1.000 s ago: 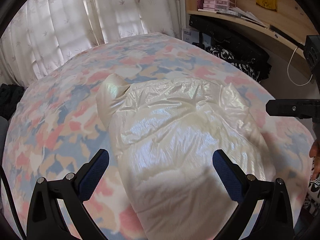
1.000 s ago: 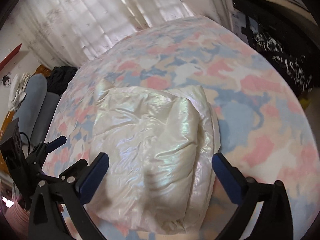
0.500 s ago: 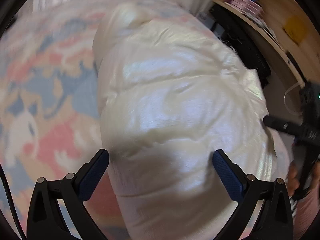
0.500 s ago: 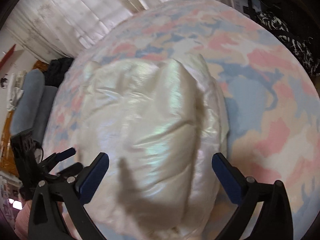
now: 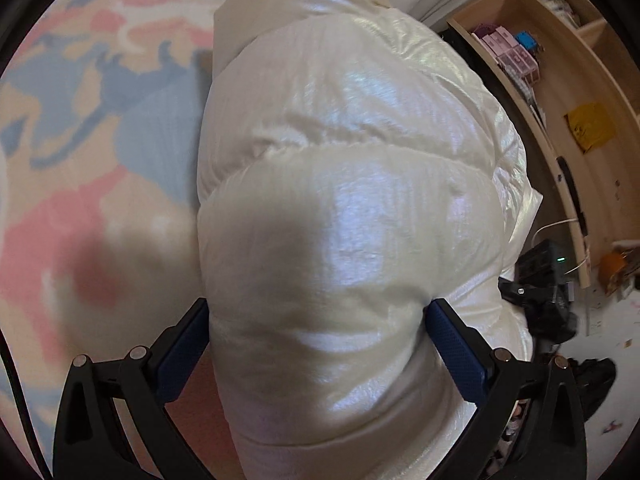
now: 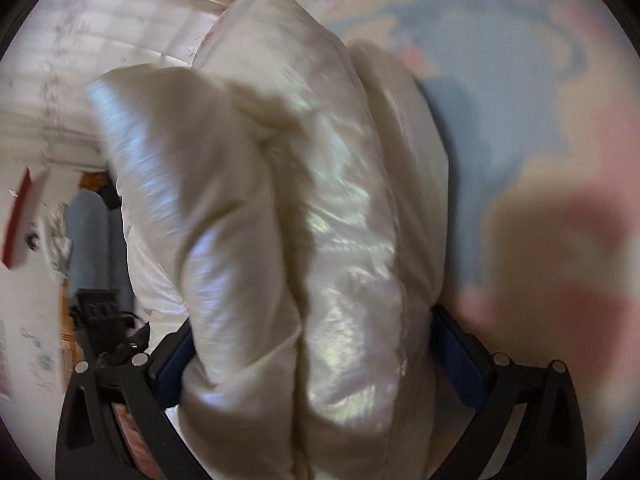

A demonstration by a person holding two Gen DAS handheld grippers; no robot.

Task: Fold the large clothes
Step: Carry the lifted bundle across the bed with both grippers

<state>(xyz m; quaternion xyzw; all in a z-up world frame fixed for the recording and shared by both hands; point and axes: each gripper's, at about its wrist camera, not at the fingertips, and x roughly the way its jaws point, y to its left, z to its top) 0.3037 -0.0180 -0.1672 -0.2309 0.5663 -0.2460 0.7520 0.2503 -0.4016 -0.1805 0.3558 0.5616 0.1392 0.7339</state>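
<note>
A folded, shiny cream puffer jacket [image 5: 352, 184] lies on the bed and fills most of both views. My left gripper [image 5: 320, 344] is open, and the near end of the bundle bulges between its blue pads [image 5: 456, 352]. In the right wrist view the same jacket [image 6: 288, 216] shows its stacked folds, one fold sticking up at the upper left. My right gripper [image 6: 316, 356] is open too, its wide-spread fingers straddling the other end of the bundle. The jacket hides the inner faces of the pads, so contact is unclear.
The bed cover [image 5: 104, 120] has a pink, blue and cream pattern. A wooden shelf unit [image 5: 568, 92] with small boxes stands to the right of the bed. White curtains [image 6: 120, 40] hang behind it. The other gripper [image 5: 536, 300] shows at the jacket's right edge.
Both grippers have dropped down and moved in on the jacket from opposite ends. It lay well ahead of them a second ago; now it sits between their fingers. Jaw width is unchanged.
</note>
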